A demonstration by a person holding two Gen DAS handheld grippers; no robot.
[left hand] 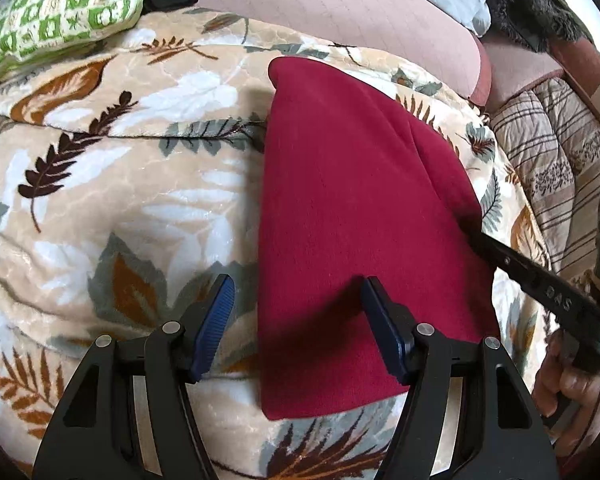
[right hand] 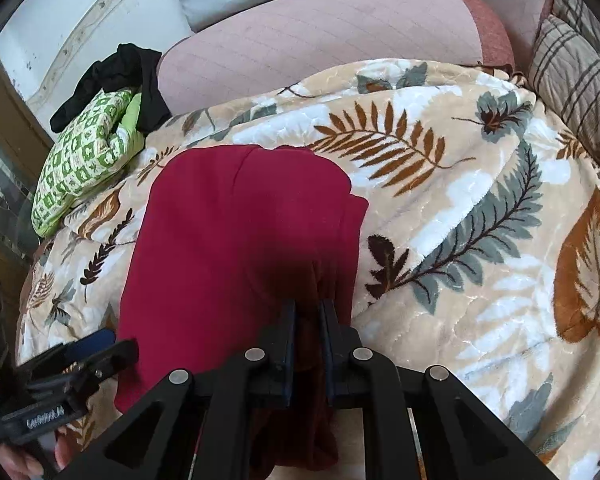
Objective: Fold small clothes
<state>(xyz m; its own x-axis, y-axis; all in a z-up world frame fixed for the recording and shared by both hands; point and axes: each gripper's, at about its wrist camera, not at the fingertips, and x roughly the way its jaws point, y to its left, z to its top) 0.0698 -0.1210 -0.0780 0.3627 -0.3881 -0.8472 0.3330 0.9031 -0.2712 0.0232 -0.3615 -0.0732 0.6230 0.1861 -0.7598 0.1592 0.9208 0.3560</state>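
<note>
On red cloth (right hand: 236, 232): right fingers (right hand: 327, 320) clamped, left fingers (left hand: 216, 312) apart

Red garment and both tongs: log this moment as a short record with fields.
garment: red garment, lying lengthwise on the leaf-print blanket
left tongs: left tongs open, straddling the garment's near left edge, not gripping
right tongs: right tongs shut on bunched cloth at the garment's right edge
other clothes: green patterned cloth with black cloth on it, at the blanket's far left
fold: not yet made
</note>
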